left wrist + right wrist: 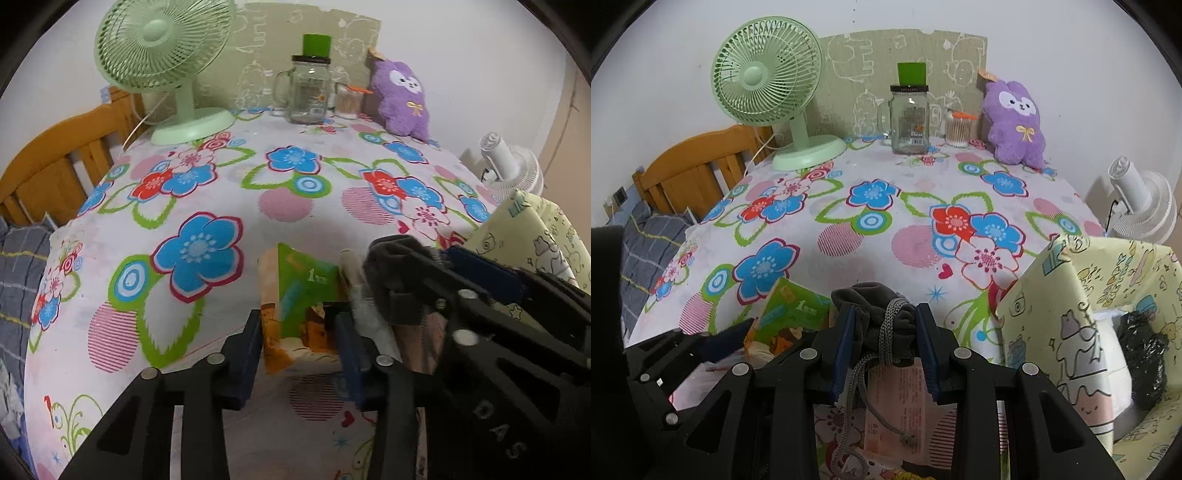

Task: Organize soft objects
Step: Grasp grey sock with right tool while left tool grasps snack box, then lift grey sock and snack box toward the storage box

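Right wrist: right tongs [886, 345] clamp grey pouch [873, 306], drawstring [866, 391] trailing toward camera.

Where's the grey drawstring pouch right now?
In the right wrist view, the grey drawstring pouch sits low centre, clamped in the right gripper, between the green packet and the yellow patterned box.

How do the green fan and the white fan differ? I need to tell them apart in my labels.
The green fan stands upright on the flowered tablecloth, its grille facing the cameras; the white fan sits off the table at the right edge, showing its back. The green fan is fully visible, the white one partly cropped. Both have round grilles.
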Demonstrator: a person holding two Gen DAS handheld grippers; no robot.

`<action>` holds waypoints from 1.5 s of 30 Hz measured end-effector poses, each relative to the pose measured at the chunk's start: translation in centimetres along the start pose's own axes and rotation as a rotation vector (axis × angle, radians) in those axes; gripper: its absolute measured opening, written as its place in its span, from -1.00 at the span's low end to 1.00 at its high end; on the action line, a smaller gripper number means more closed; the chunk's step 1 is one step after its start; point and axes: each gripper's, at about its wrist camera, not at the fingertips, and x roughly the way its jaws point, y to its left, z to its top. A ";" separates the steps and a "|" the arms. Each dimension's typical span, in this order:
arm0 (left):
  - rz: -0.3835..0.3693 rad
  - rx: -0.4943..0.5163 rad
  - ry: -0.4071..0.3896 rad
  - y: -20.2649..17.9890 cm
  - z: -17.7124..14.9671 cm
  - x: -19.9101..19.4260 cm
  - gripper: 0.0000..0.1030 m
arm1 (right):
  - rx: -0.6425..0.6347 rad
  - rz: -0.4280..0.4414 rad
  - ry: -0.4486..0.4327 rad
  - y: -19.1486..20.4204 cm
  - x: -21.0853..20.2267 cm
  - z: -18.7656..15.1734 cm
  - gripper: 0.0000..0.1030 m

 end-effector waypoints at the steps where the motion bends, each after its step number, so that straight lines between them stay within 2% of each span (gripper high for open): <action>1: 0.000 0.004 -0.009 -0.1 0.0 -0.1 -0.41 | 0.005 0.005 0.006 0.0 0.1 -0.1 -0.30; 5: -0.006 0.011 -0.026 -0.4 -0.1 -0.7 -0.59 | 0.011 0.010 0.005 0.0 -0.1 -0.1 -0.30; 11: 0.006 0.019 -0.035 -0.9 -0.1 -1.5 -0.68 | 0.012 0.009 -0.005 -0.2 -0.8 0.0 -0.30; 32: 0.041 0.057 -0.113 -3.3 -0.1 -5.9 -0.70 | 0.002 0.004 -0.061 -0.8 -5.7 0.2 -0.30; 45: 0.056 0.058 -0.186 -4.7 -0.5 -10.1 -0.70 | -0.005 0.010 -0.129 -0.9 -10.0 0.0 -0.30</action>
